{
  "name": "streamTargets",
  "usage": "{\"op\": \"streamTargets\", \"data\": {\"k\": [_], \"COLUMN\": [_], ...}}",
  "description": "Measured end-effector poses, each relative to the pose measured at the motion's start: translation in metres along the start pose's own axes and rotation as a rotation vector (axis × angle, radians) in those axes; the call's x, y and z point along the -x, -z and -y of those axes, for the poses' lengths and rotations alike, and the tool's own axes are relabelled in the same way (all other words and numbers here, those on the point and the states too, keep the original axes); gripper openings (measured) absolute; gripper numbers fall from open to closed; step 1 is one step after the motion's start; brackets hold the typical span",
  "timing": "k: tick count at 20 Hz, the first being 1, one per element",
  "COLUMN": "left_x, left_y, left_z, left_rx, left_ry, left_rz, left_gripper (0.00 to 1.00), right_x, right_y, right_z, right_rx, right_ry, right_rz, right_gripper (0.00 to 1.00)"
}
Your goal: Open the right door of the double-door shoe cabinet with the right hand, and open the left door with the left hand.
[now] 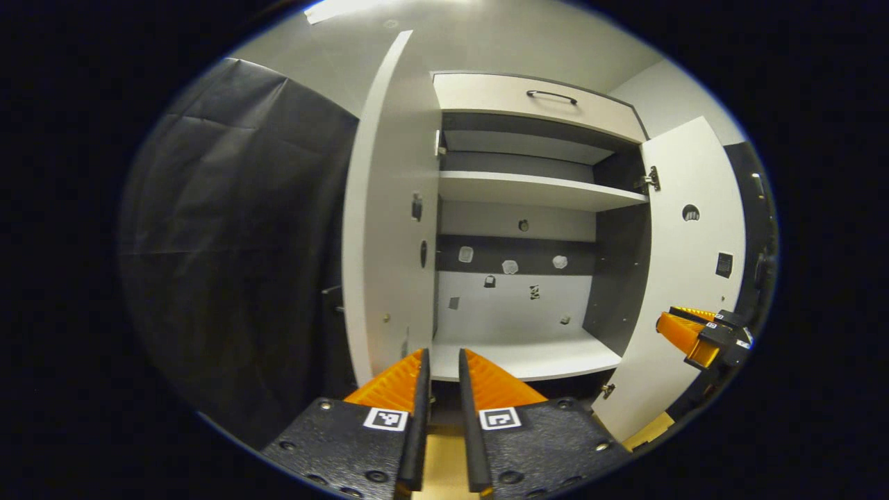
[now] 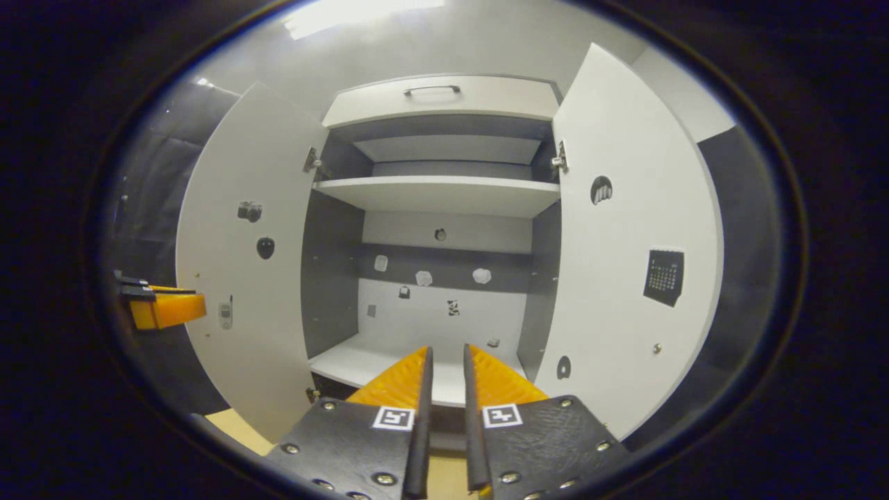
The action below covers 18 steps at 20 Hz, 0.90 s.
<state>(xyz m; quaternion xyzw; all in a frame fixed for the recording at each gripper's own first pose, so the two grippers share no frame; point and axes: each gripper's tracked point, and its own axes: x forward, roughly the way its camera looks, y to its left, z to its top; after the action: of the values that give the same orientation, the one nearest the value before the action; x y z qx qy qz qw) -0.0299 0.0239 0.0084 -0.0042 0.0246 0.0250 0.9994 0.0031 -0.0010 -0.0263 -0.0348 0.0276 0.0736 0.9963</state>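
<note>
The shoe cabinet (image 2: 437,194) stands straight ahead with both doors swung wide. In the left gripper view its left door (image 1: 389,229) is close and nearly edge-on, and the right door (image 1: 684,278) hangs open at the far side. My left gripper (image 1: 443,351) is shut with nothing between its fingers, just right of the left door's lower edge. In the right gripper view my right gripper (image 2: 446,349) is shut and empty, facing the bottom shelf (image 2: 361,361) between the left door (image 2: 236,278) and right door (image 2: 625,243). Each gripper also appears in the other's view: right gripper (image 1: 684,333), left gripper (image 2: 173,309).
A drawer with a dark handle (image 2: 432,89) tops the cabinet. Inside are a middle shelf (image 1: 535,189) and small stickers on the back panel (image 1: 510,267). Black cloth (image 1: 229,229) hangs left of the cabinet. A strip of tan floor (image 2: 236,425) shows below the left door.
</note>
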Motion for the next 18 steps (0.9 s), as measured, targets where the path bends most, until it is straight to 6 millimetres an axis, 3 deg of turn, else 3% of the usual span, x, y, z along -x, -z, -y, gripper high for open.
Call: {"op": "streamTargets", "data": {"k": [1, 3, 4, 5, 6, 9, 18], "left_x": [-0.004, -0.011, -0.014, -0.016, -0.019, -0.025, -0.042], "left_y": [0.002, 0.000, 0.002, 0.002, 0.002, 0.001, 0.008], "left_z": [0.007, 0.018, 0.025, 0.029, 0.032, 0.039, 0.046], "left_rx": [-0.012, -0.030, -0.035, -0.040, -0.045, -0.049, -0.012], "left_ry": [0.020, 0.055, 0.077, 0.085, 0.092, 0.106, 0.164], "left_rz": [-0.002, 0.003, 0.003, 0.007, 0.015, 0.025, 0.032], "left_gripper": [0.43, 0.64, 0.70, 0.85, 0.88, 0.93, 0.95], "right_x": [0.001, 0.003, 0.004, 0.006, 0.005, 0.006, 0.006], "right_y": [-0.001, -0.004, -0.003, -0.003, -0.002, -0.004, -0.008], "right_z": [0.002, -0.003, -0.003, -0.004, -0.007, -0.008, -0.007], "right_rx": [-0.002, -0.009, -0.011, -0.009, -0.005, 0.003, -0.029], "right_ry": [0.014, 0.000, -0.004, -0.010, -0.018, -0.014, -0.005], "right_rz": [0.001, 0.008, 0.008, 0.004, 0.003, 0.011, -0.002], "right_gripper": [0.27, 0.41, 0.57, 0.61, 0.78, 0.93, 0.93]}}
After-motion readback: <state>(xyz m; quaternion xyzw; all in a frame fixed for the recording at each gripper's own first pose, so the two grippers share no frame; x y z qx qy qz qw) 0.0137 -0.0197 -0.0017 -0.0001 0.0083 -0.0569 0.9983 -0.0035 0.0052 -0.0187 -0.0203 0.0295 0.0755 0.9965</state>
